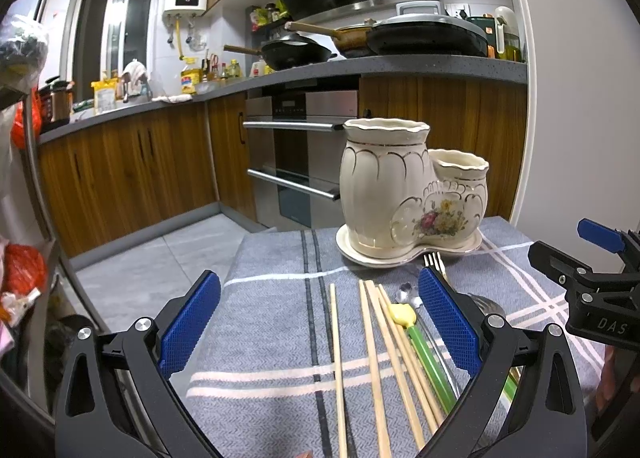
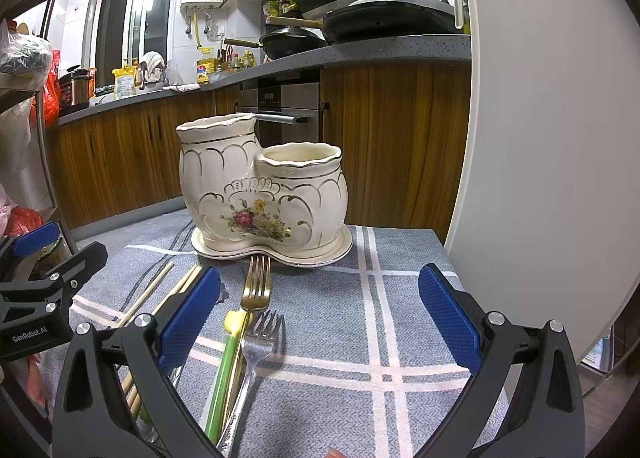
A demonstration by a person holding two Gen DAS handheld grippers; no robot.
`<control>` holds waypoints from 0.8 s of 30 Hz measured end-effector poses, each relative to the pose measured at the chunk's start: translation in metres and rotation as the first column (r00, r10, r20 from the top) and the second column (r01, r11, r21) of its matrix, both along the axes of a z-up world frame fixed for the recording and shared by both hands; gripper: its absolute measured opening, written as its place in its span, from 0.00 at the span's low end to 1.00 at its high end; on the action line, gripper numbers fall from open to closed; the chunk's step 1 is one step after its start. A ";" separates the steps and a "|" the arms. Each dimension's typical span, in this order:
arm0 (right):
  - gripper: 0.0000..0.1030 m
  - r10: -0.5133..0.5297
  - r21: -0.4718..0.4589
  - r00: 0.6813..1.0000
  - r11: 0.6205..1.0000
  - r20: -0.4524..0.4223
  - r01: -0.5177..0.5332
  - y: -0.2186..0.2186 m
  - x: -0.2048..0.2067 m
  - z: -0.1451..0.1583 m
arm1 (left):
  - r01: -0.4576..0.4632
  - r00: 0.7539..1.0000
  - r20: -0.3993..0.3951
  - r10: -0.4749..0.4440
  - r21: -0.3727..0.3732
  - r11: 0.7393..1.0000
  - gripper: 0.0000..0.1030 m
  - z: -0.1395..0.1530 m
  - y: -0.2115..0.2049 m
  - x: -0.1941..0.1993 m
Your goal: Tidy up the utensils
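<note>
1. The left gripper (image 1: 320,322) hovered over the blue-grey checked cloth (image 1: 272,258), its jaws spread wide and holding nothing.
2. Between those jaws lay several wooden chopsticks (image 1: 376,358), running lengthwise away from the camera; one lay apart, nearer the left jaw, the others bunched toward the right jaw.
3. A green-handled utensil with a yellow top (image 1: 416,338) lay just inside the right jaw, beside the bunched chopsticks.
4. The right gripper (image 2: 320,322) also stood with jaws wide apart and empty.
5. Near its left jaw lay a gold fork (image 2: 256,286) and a silver fork (image 2: 258,342), tines pointing toward the holder.
6. Ahead of both pairs of jaws stood the cream ceramic utensil holder (image 2: 256,193), with two openings, upright on its matching saucer (image 2: 320,254).
</note>
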State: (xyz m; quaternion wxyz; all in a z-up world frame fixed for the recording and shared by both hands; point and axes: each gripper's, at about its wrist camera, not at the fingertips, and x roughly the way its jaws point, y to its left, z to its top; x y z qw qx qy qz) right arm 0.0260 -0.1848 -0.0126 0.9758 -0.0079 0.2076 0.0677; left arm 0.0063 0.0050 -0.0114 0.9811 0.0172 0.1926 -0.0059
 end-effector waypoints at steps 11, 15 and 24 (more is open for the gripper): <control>0.95 0.000 -0.001 1.000 1.000 0.000 0.000 -0.001 -0.001 0.000 | -0.001 1.000 -0.003 0.001 0.000 1.000 0.95 0.001 0.000 0.000; 0.95 0.000 0.001 1.000 1.000 0.001 0.000 -0.001 -0.001 -0.001 | -0.001 1.000 -0.003 0.001 0.000 1.000 0.95 0.001 0.000 0.000; 0.95 0.002 0.000 1.000 1.000 -0.003 -0.002 -0.001 -0.001 0.000 | -0.001 1.000 -0.005 0.001 0.000 1.000 0.95 0.001 0.000 0.001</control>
